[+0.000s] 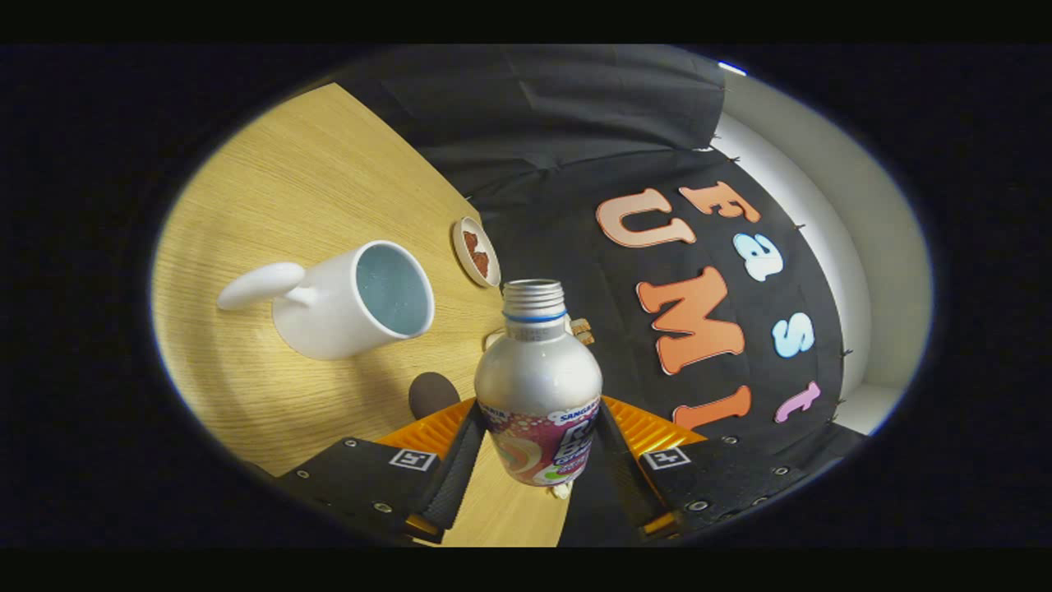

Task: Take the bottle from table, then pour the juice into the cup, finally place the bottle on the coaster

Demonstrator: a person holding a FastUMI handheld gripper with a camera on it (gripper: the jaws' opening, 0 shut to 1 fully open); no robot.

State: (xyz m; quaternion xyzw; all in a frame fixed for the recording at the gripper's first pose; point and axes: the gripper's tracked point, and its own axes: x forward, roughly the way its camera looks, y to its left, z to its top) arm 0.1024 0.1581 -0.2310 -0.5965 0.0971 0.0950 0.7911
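Bottle [538, 386] in hand, cap off, clamped at its label between the two fingers of the gripper [538, 448] and lifted off the table [271, 189], so the pour looks like the step in hand. The cup [349, 300] stands beyond the fingers, well in from the table's edge, its mouth not yet under the bottle's neck. Next, the neck must come over that mouth and tip; the coaster [476, 252] waits at the far edge beside the black cloth.

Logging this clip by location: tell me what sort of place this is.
Likely a staged recording booth, not a real kitchen: a black cloth wall backs a wooden table set with a white cup, while the tool grips a bottle.
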